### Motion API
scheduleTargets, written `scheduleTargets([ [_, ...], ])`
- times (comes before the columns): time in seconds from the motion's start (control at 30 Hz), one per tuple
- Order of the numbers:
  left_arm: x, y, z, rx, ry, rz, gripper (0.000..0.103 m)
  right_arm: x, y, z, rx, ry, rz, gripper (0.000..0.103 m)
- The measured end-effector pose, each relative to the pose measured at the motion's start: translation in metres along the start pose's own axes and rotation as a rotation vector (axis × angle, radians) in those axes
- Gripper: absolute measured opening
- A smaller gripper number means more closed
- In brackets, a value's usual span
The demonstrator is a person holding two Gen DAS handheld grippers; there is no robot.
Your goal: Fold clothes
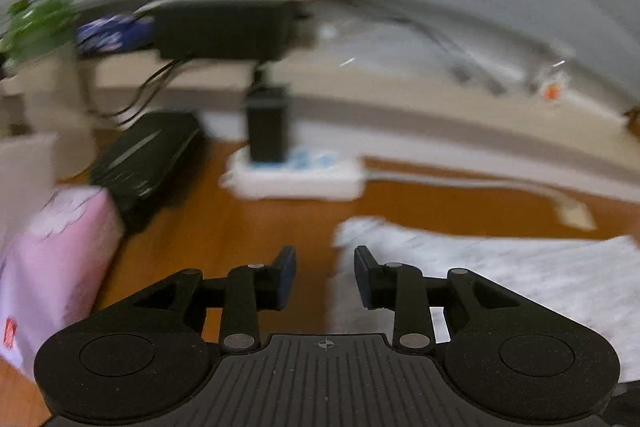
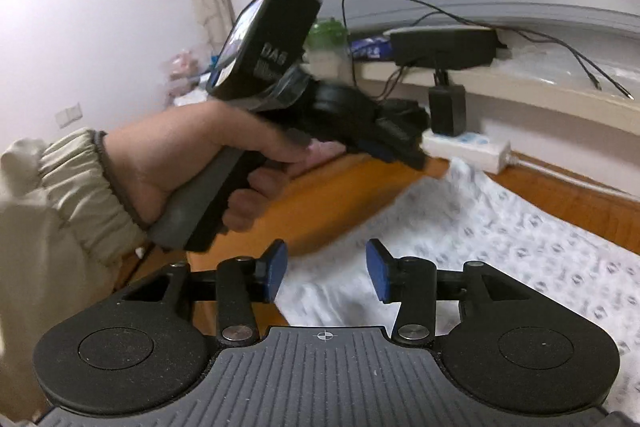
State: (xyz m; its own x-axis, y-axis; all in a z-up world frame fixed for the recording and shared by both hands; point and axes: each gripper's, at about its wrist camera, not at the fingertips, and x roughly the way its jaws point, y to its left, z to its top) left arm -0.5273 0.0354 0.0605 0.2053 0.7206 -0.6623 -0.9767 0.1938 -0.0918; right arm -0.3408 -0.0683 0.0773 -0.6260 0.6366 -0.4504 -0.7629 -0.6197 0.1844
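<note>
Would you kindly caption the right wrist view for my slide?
Open right gripper above patterned cloth; left hand holds the other gripper.

Right gripper (image 2: 326, 269): jaws apart, nothing between blue pads, above patterned white garment (image 2: 500, 247) spread on wooden tabletop (image 2: 320, 203). Left hand (image 2: 192, 163) grips left gripper (image 2: 400, 143) over garment's far edge.

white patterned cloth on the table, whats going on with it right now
A person is working on the white patterned cloth, which is spread on the wooden table, with a handheld gripper in each hand. Both the left gripper and the right gripper are open, with nothing between the fingers. The left hand holds its gripper above the table. A pink garment lies off to the side.
</note>
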Motion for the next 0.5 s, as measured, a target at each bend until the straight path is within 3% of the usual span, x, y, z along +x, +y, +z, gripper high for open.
scheduleTargets([
  [0.1,-0.008,0.003,-0.001,-0.02,-0.038,0.028,0.055,-0.017,-0.013,-0.001,-0.021,-0.006,-0.04,0.046],
  [0.23,-0.026,-0.021,0.003,0.008,-0.125,0.023,0.072,-0.075,-0.038,-0.016,-0.022,-0.015,-0.113,0.046],
  [0.33,-0.034,-0.052,0.003,0.051,-0.169,-0.028,0.076,-0.12,-0.064,-0.033,-0.026,-0.001,-0.181,0.046],
  [0.5,-0.02,-0.111,-0.001,0.143,-0.155,-0.132,0.076,-0.205,-0.11,-0.071,-0.027,0.055,-0.353,0.045],
])
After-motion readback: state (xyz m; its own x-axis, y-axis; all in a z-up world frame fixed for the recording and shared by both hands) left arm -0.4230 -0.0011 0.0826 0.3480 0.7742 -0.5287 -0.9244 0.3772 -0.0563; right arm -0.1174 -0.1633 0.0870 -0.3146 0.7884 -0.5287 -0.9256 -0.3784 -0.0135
